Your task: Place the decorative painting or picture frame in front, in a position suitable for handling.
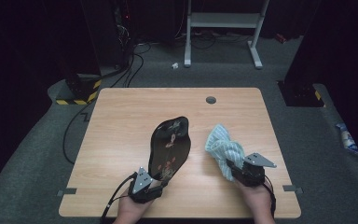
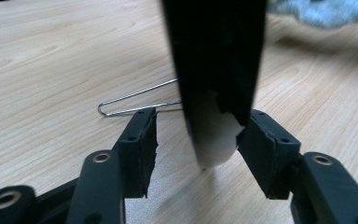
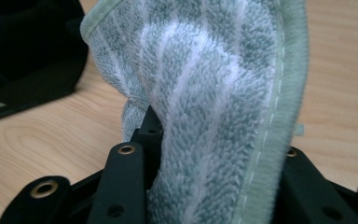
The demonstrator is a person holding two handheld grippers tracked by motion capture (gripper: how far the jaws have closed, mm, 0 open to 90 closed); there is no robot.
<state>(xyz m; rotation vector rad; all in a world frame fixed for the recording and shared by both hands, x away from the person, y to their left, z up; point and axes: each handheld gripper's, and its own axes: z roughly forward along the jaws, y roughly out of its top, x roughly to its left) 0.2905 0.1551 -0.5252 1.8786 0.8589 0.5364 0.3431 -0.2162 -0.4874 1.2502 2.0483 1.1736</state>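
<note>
Steadiness comes first: your left gripper (image 1: 154, 183) jaws stand around the black oval patterned plate's (image 1: 170, 144) near rim, propped up off the wooden table (image 1: 121, 121), not visibly clamped, so tighten them. Your right gripper (image 1: 234, 171) jaws clamp the bunched teal striped towel (image 1: 223, 148) just beside the plate; sweep it across the face with light, even pressure.

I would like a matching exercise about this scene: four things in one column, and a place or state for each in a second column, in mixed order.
Things:
1. black oval plate with printed pattern
2. light green striped terry towel
3. thin bent metal wire
4. small grey round cap

Places or states:
A. lies flat on the wooden table under the plate
B. set in the table near its far edge
C. gripped by the right gripper
D. stands on edge between the jaws of the left gripper

Pairs: 1-D, 2-C, 3-A, 4-B
</note>
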